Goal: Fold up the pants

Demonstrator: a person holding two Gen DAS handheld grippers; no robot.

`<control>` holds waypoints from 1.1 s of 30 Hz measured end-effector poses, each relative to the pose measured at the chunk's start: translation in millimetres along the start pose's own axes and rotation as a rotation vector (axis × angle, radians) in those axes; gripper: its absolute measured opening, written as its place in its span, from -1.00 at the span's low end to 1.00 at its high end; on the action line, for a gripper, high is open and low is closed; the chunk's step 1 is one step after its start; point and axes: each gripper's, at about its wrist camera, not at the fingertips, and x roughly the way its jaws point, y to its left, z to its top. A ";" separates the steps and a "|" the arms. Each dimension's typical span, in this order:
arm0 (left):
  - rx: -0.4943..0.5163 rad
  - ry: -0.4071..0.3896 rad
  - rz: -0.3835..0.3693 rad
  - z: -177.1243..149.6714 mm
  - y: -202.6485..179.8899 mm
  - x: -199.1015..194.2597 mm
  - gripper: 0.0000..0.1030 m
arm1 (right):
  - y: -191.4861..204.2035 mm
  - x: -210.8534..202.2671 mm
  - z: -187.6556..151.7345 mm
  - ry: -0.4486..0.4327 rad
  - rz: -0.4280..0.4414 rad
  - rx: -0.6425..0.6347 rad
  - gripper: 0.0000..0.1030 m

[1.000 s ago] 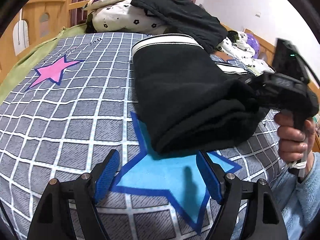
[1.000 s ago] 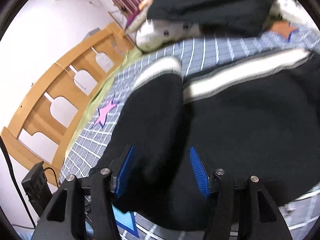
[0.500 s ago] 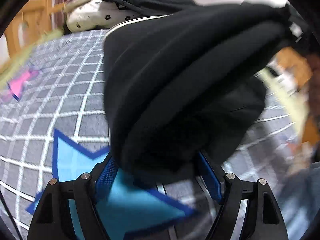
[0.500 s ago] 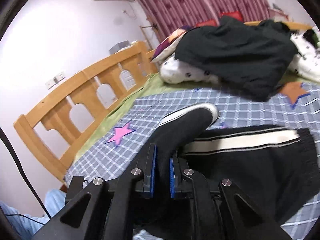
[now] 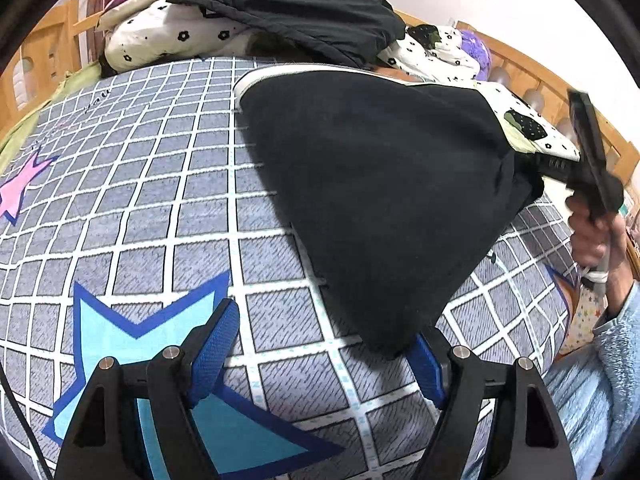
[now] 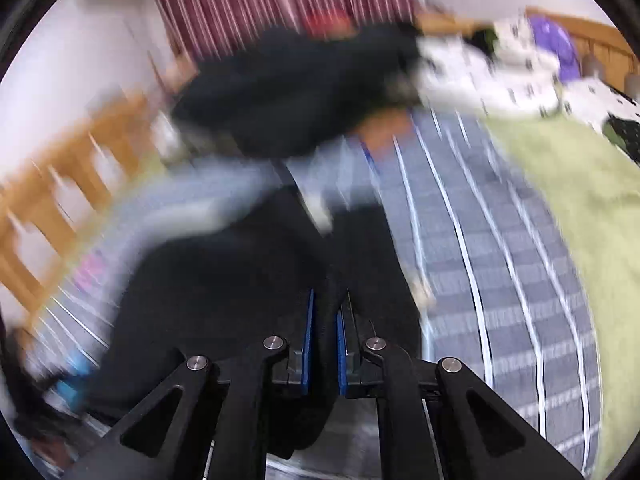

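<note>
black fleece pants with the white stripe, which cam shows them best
The left wrist view: the black fleece pants appear sharp and nearly whole, lifted by the right gripper. The right wrist view is motion-blurred, showing only dark fabric pinched between the gripper's blue pads.

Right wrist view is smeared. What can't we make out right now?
- Right wrist view: motion blur hides how the pants are folded.
- Left wrist view: right gripper's fingertips are buried in the cloth.
- Left wrist view: left gripper, contact between its right finger and the pants' corner is unclear.
</note>
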 end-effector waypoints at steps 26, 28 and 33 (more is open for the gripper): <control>-0.034 0.071 -0.113 44.0 9.4 30.5 0.61 | 18.5 -41.6 25.0 -0.017 0.078 -0.100 -0.10; -0.004 0.043 -0.088 51.5 16.5 24.0 0.61 | 22.7 -24.9 46.6 -0.001 0.122 -0.082 -0.01; 0.045 0.009 -0.053 66.5 31.0 14.7 0.57 | 14.2 60.6 84.5 0.175 0.218 0.062 0.11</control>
